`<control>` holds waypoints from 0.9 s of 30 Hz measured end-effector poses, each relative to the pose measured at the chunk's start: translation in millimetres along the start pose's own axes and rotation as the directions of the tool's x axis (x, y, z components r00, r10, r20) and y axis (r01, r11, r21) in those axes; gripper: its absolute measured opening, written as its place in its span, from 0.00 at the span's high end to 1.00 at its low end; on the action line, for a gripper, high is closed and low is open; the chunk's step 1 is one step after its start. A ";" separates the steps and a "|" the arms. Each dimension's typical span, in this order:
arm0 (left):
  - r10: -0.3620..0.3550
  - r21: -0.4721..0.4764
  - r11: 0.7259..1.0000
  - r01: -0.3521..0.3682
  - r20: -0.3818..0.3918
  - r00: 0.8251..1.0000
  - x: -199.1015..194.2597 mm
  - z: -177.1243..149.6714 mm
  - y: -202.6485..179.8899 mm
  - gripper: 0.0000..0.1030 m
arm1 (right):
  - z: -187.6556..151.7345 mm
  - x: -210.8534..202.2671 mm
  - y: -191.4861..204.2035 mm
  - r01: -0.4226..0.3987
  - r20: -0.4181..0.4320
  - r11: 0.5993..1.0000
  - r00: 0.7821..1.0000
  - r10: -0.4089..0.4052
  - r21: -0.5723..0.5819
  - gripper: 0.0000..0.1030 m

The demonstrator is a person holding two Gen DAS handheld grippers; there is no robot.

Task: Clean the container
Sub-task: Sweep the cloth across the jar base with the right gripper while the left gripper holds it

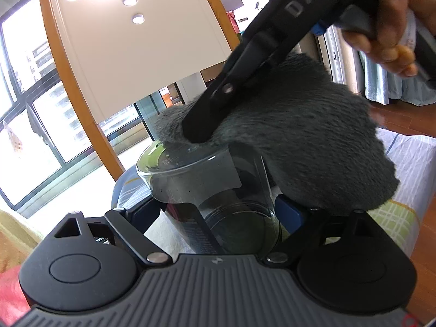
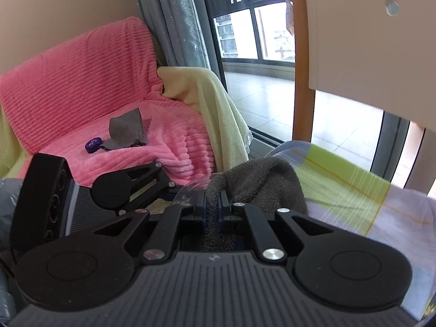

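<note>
The left tongs squeeze the smooth, breakable glass container low on its sides, above the checked cloth, while the right tongs pinch the soft gray rag at its rim.

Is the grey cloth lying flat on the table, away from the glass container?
No, the grey cloth is draped over the rim of the glass container, pinched in the right hand-held gripper.
</note>
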State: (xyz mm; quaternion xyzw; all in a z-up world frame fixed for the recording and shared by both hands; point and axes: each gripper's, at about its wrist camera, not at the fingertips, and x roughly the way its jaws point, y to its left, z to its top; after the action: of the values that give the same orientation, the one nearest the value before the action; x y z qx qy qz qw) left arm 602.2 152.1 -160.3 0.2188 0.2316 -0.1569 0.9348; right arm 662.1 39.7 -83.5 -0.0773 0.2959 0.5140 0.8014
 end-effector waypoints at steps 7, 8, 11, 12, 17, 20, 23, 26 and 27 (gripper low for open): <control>0.013 0.027 1.000 -0.013 0.009 1.000 -0.2 -3.0 -5.2 0.12 | 14.0 14.5 8.7 0.047 -0.002 0.989 0.999 -0.048 -0.137 0.96; 0.016 0.029 0.999 -0.016 0.009 1.000 0.2 -3.3 -5.9 0.12 | 15.4 15.6 9.6 0.055 0.004 0.987 0.998 -0.055 -0.148 0.96; 0.018 0.035 0.999 -0.018 0.014 1.000 -12.2 2.1 -6.5 0.12 | 17.7 15.9 13.0 0.133 0.059 0.977 0.990 -0.125 -0.167 0.96; 0.019 0.041 0.999 -0.019 0.017 1.000 -12.8 2.1 -7.5 0.12 | 18.7 15.3 11.1 0.159 0.078 0.977 0.986 -0.149 -0.144 0.96; 0.021 0.062 0.998 -0.022 0.020 1.000 -7.8 1.7 -13.8 0.11 | 21.9 -6.6 -13.4 0.084 0.133 0.993 0.987 -0.094 0.078 0.94; 0.012 0.053 0.998 -0.013 0.019 1.000 -10.7 -0.5 -11.6 0.11 | 20.9 -29.7 -21.5 -0.024 0.148 0.986 0.989 -0.001 0.163 0.93; 0.008 0.049 0.999 -0.009 0.018 1.000 -14.6 0.3 -12.7 0.11 | 15.4 -47.8 -17.2 -0.113 0.122 0.976 0.988 0.091 0.188 0.93; 0.004 0.041 0.999 -0.004 0.014 1.000 -14.4 0.0 -11.7 0.11 | 8.6 -53.6 -7.1 -0.153 0.067 0.974 0.987 0.143 0.169 0.93; 0.004 0.041 0.999 -0.005 0.014 1.000 -14.6 -0.5 -12.0 0.11 | 6.3 -52.1 -4.4 -0.158 0.046 0.974 0.987 0.152 0.160 0.93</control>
State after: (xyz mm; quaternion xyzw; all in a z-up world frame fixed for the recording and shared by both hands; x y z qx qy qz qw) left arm 585.0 144.9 -157.5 0.2374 0.2212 -0.1610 0.9321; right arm 653.0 -0.2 -50.3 0.0205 0.3287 0.5503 0.7672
